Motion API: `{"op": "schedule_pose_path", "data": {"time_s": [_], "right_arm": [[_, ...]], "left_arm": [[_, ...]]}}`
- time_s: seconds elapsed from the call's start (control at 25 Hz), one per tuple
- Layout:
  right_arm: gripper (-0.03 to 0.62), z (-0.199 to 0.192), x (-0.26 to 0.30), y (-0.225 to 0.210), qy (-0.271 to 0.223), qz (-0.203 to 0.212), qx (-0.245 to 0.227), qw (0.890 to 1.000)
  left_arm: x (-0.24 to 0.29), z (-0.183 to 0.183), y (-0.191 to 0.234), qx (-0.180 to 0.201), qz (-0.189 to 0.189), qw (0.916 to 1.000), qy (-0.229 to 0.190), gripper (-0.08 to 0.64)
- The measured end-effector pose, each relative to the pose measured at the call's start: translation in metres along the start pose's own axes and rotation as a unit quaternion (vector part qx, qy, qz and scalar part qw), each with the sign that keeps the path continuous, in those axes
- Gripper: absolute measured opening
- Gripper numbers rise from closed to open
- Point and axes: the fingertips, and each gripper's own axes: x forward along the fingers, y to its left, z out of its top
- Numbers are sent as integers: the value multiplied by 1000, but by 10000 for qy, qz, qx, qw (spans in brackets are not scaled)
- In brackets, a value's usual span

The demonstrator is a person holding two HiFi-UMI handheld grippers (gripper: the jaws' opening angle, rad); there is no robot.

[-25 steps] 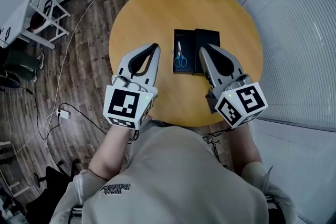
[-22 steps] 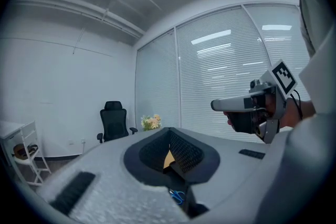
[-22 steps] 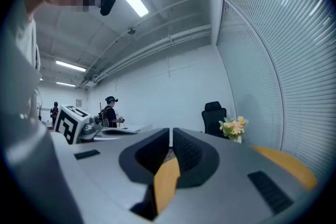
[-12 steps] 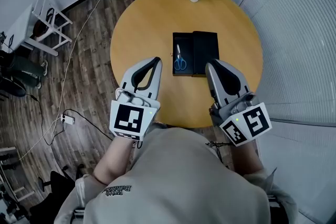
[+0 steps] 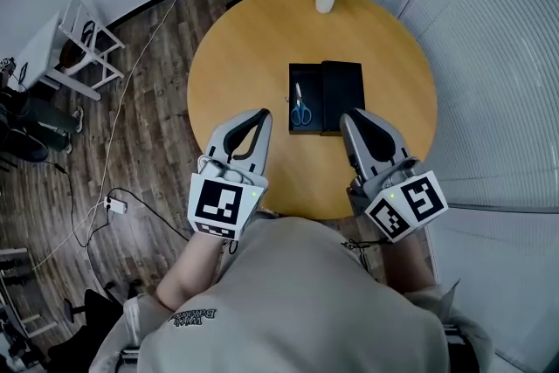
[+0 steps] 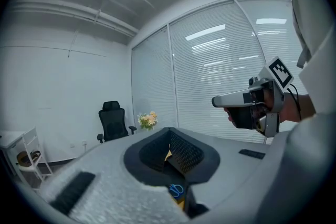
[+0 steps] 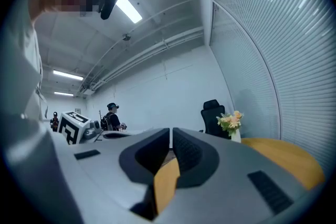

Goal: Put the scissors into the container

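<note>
Head view: the scissors (image 5: 300, 107) lie inside the open black container (image 5: 306, 76) mid-tabletop (image 5: 244, 48), with a black lid (image 5: 343, 96) touching its right-edge side. The left tongs (image 5: 262, 113) and right tongs (image 5: 347, 118), both closed and empty, hover over the near edge

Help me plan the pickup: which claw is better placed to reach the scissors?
Probably left: the left claw has the scissors straight ahead in its own view; the right claw does not.
</note>
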Motion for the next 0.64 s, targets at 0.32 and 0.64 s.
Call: {"op": "schedule_pose_path", "data": {"time_s": [0.32, 0.64], "right_arm": [[40, -2, 2, 0, 58, -7, 104, 9999], [40, -9, 4, -2, 155, -144, 123, 9997]], "left_arm": [[1, 3, -2, -20, -113, 9999, -27, 21], [2, -5, 0, -83, -198, 9997, 64, 21]]}}
